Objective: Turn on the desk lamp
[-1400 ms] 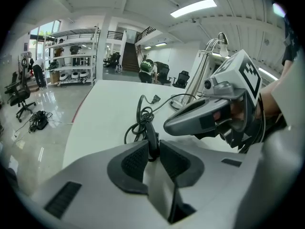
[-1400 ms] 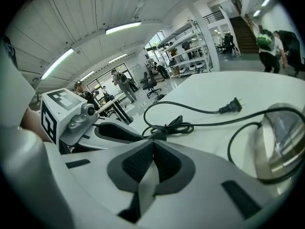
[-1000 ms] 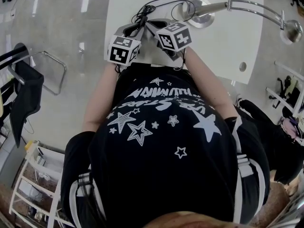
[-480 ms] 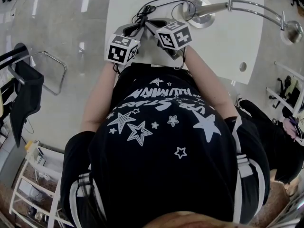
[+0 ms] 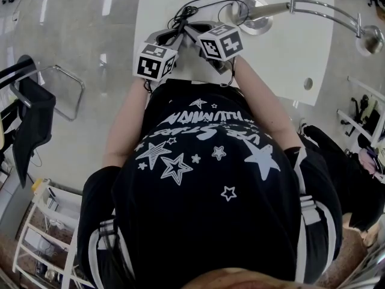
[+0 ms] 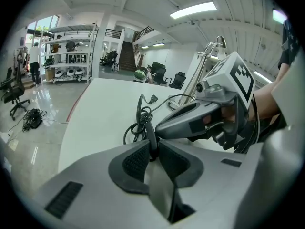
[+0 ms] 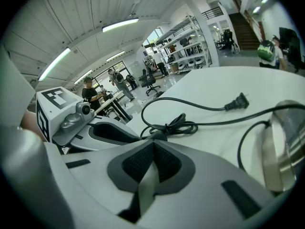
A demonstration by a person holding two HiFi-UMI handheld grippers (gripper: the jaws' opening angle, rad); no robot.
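The left gripper (image 6: pixel 151 144) is clenched on a thick black length of the cord (image 6: pixel 151 136), which sits pinched between its 2 pads. The right gripper (image 7: pixel 153 143) has its jaws pressed together with nothing between them, and its tips are just short of a dark lump (image 7: pixel 159 136) in the same tangle of cable.

Over the last second we see both grippers creep a little forward across the table (image 5: pixel 283 53), the right one slightly more than the left. Their noses now meet over the coiled cable. Nothing else has shifted.

The desk lamp (image 5: pixel 257 12) stands at the far side of the table to our right. Its round base is just beside the right gripper, and its chrome arm reaches out past the table's right edge.

We judge that the pinched piece is the inline switch, with 1 gripper steadying it so the other can press. The press itself looks not yet made, and we see no glow from the lamp.

The plug (image 7: pixel 237 101) lies loose on the tabletop in no socket, which could leave the lamp dark whatever we press.
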